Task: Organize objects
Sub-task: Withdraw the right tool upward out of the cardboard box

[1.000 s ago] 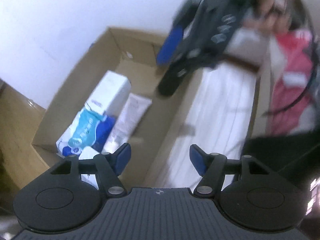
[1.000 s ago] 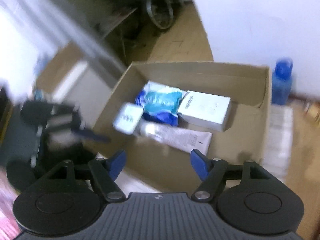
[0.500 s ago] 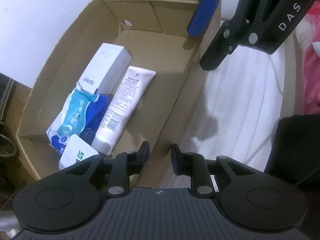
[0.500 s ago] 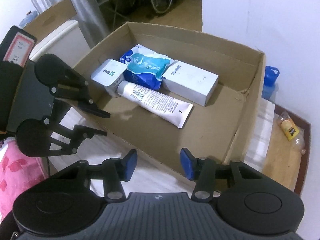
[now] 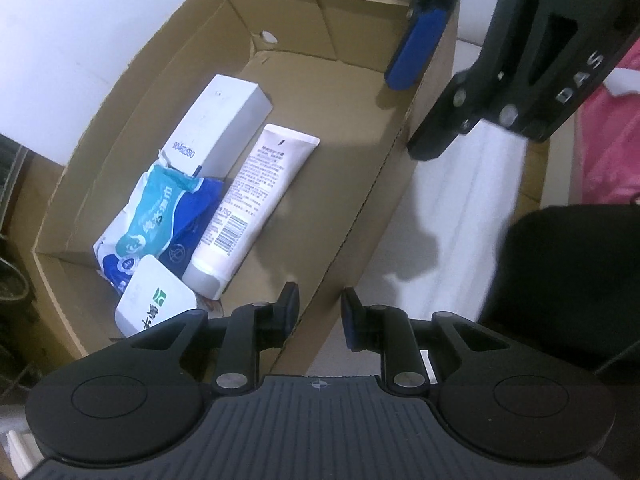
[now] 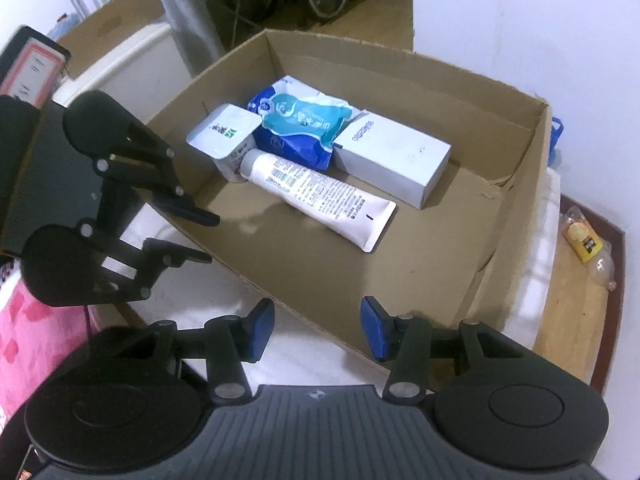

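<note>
1. Cardboard box (image 5: 340, 120) sits on a white cloth (image 5: 460, 220). Inside, a tube (image 5: 256, 200), white carton (image 5: 218, 120), wipes pack (image 5: 160, 216) and small white box (image 5: 154, 308) are clustered at one end, so packing looks done.
2. Left gripper (image 5: 318, 314) is pinched on the box's near wall.
3. Right gripper (image 6: 318, 334) straddles that wall half-spread, not pressing.
4. Half the box floor is bare, and the cloth beside it lies open.

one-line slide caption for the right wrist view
Right tool and left tool straddle the near wall of a cardboard box holding a tube, two white cartons and a blue pouch.
</note>
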Action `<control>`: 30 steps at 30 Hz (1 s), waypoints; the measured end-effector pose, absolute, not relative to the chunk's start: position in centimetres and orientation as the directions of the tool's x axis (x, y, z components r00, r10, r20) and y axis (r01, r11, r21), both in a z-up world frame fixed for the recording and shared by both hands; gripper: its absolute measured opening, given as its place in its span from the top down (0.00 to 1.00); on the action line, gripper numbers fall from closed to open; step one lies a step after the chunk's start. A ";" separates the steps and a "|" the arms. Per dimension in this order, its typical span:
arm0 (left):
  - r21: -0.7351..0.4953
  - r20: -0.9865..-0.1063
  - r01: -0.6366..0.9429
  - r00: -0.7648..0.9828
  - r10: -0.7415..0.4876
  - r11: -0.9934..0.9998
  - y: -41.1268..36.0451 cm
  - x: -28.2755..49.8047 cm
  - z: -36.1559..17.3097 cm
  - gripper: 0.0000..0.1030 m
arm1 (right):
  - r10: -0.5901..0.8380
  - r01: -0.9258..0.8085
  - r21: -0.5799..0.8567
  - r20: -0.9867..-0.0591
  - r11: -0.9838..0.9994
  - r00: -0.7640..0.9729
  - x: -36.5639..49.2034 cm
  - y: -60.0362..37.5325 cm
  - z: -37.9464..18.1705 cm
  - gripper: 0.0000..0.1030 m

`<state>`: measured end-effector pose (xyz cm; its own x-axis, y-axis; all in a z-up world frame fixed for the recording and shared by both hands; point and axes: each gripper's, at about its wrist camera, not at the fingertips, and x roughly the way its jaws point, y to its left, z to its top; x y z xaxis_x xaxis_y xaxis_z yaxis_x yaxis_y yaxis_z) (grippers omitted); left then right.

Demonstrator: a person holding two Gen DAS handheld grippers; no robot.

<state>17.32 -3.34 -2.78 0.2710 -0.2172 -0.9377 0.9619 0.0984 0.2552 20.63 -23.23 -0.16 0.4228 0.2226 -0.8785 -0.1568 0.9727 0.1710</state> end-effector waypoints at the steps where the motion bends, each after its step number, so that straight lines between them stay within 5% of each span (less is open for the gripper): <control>1: 0.253 -0.938 0.962 0.269 -0.218 0.100 -3.1 17.0 -2.7 0.79 | 0.226 -0.157 0.175 -0.879 0.972 0.421 20.6 -23.2 -0.3 0.51; 30: 0.211 -0.941 0.960 0.250 -0.228 0.183 -2.4 13.9 -3.5 0.78 | 0.253 -0.188 0.186 -0.860 0.964 0.443 20.8 -23.7 -0.3 0.52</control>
